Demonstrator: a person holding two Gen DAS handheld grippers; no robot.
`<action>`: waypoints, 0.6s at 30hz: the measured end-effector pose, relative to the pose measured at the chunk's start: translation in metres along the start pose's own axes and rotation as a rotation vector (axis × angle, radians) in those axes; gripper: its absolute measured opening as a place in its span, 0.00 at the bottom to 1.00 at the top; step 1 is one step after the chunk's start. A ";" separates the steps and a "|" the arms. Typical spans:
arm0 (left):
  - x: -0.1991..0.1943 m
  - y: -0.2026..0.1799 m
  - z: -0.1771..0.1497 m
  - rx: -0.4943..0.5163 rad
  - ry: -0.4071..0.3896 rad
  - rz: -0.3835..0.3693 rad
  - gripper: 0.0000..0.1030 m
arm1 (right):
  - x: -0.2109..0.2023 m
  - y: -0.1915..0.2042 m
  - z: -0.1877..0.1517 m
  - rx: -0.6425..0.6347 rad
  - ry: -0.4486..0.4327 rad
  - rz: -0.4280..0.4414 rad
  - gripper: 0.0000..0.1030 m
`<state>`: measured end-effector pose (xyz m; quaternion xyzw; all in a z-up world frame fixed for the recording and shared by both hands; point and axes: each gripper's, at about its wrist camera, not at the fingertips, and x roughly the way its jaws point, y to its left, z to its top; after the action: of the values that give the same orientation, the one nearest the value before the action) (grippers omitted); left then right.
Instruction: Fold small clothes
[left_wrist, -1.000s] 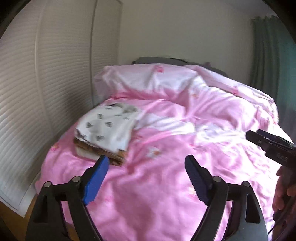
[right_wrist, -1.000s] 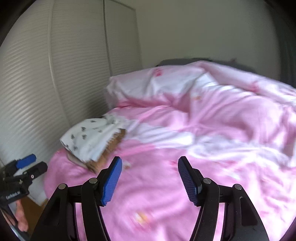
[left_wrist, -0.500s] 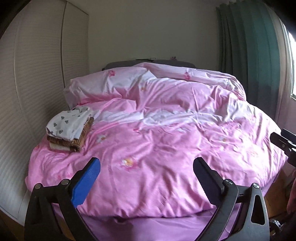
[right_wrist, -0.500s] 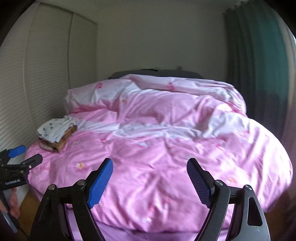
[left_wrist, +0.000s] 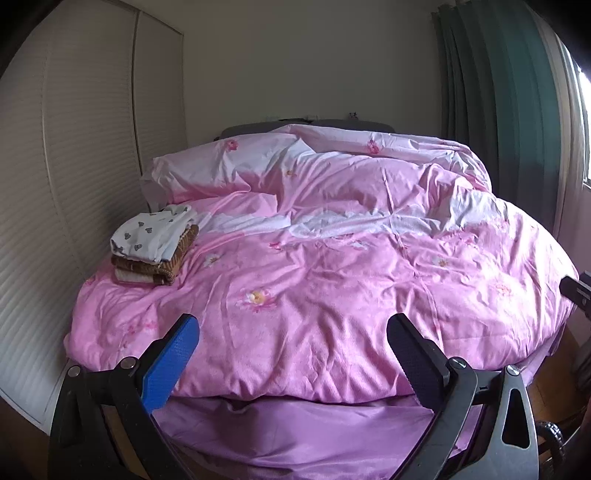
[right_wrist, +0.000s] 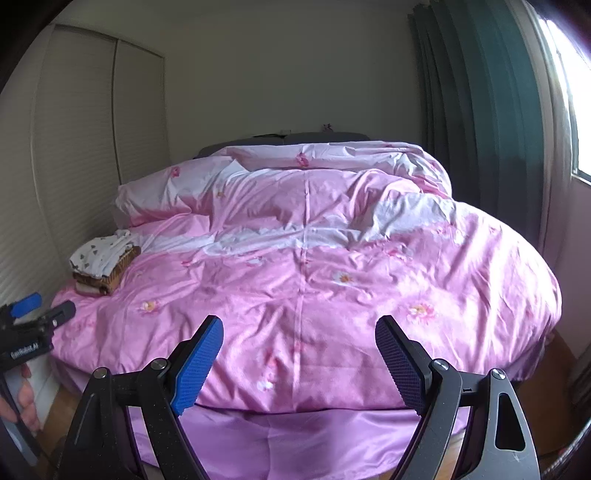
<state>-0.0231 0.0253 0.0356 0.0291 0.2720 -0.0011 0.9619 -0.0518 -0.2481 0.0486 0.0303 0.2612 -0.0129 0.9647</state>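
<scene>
I am holding the left gripper spread wide above the foot of the crumpled pink floral duvet, its jaws having just been opening, nothing between them. The right gripper is hovering released too, jaws likewise just widening, empty. The small stack of folded clothes, a white heart-print garment over brown knits, is sitting near the duvet's far left edge, beside the cream louvred wardrobe doors.

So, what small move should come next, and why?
Probably hold both back and look for another garment. The left hand-held gripper and right hand-held gripper are open and empty, the folded stack lies on the duvet, and no loose clothes show.
</scene>
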 end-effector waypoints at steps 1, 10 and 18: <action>-0.002 0.001 -0.002 -0.002 -0.001 0.004 1.00 | -0.001 0.001 0.000 -0.002 -0.001 0.000 0.83; -0.004 0.004 -0.008 -0.014 0.011 0.001 1.00 | -0.007 0.009 -0.002 -0.012 -0.002 0.002 0.83; -0.004 0.007 -0.009 -0.019 0.009 0.017 1.00 | -0.006 0.011 -0.005 -0.028 0.001 -0.003 0.83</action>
<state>-0.0310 0.0328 0.0301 0.0224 0.2761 0.0098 0.9608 -0.0589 -0.2364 0.0475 0.0166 0.2620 -0.0107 0.9649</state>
